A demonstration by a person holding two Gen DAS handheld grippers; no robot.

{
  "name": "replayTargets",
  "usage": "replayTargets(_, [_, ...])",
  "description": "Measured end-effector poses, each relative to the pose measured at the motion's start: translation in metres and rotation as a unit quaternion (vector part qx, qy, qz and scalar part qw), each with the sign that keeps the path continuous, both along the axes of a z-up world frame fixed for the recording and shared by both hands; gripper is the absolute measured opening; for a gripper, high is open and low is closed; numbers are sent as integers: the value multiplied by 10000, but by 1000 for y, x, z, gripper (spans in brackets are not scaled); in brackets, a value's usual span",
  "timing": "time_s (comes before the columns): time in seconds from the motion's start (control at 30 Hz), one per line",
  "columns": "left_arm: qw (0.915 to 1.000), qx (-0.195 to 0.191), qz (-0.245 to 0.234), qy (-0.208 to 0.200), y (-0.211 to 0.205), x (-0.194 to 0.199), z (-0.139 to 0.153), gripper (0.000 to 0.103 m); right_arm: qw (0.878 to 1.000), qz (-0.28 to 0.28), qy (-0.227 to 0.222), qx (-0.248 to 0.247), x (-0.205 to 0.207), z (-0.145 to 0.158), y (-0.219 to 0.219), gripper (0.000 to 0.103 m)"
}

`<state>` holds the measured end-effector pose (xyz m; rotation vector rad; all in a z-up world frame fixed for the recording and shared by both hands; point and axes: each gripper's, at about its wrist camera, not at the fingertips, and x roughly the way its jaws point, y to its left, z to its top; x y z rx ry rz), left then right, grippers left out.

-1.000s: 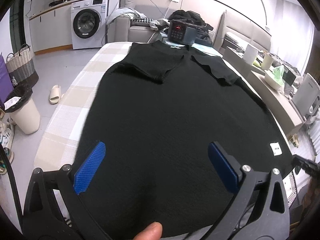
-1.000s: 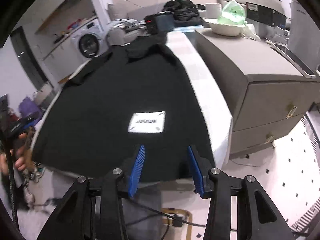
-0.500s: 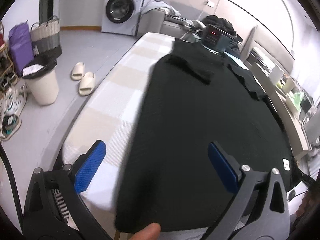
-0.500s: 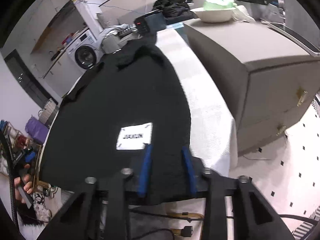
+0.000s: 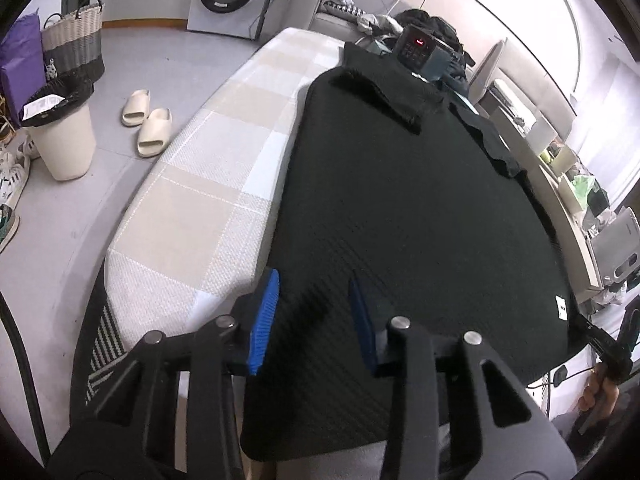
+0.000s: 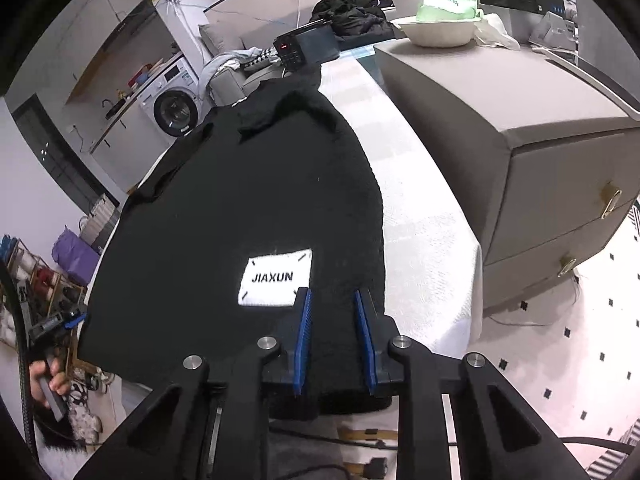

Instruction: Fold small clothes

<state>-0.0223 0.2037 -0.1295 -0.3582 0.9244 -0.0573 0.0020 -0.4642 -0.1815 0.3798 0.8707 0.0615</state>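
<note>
**Shirt hem taken at both near corners**

Shirt (image 5: pixel 400 208), black, lies spread flat on a checked bed (image 5: pixel 208 184), collar at the far end and hem at the near edge, sleeves already turned in over the chest. A white label (image 6: pixel 276 278) reading JIAXUN sits near its near right corner.

Left gripper (image 5: pixel 314 316) is at the near left corner of the hem, its blue fingers (image 5: pixel 264 316) drawn close with cloth between them; right gripper (image 6: pixel 332 332) is at the near right corner, fingers likewise narrowed around the hem. Both look pinched on the fabric, though a small gap shows between each pair.

The step in hand seems to be gripping the hem for a bottom-to-top fold. Next, both corners would need to rise together and travel toward the collar, kept level so the fold stays straight and the sleeves stay tucked.

At the far end a dark device (image 5: pixel 418 50) with a red display stands just beyond the collar and could be brushed. A cabinet (image 6: pixel 520 136) stands close on the right; slippers (image 5: pixel 146 120) and a bin (image 5: pixel 64 136) stand on the floor at left, well clear.
</note>
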Motion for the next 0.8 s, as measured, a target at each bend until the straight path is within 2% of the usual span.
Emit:
replayTargets(0.37, [9994,343,59,-24,-2,3,3,33,9998,-183,-84,97,7,0,1,23])
replayTargets(0.53, [9996,268,-17,1,-5,5,-3,33,9999,-151,61,56,1,0,-6,35])
replayTargets(0.6, [9996,276,-41,-10,-7,7,-3,33,9999,-41,46,101,-1,-1,-6,35])
replayTargets(0.63, [9995,300,-61,-14,-8,7,-3,29,10000,-47,18,65,-1,-1,-4,35])
replayTargets(0.67, [9994,328,-72,-31,-9,8,-4,17,10000,-63,-5,34,-1,-2,-4,35])
replayTargets(0.7, [9995,318,-78,-32,-9,8,-5,12,9999,-132,-34,-11,0,-3,-3,34])
replayTargets(0.8, [9999,103,-46,-94,-7,10,-7,7,9996,-234,-146,-75,-1,-5,-3,15])
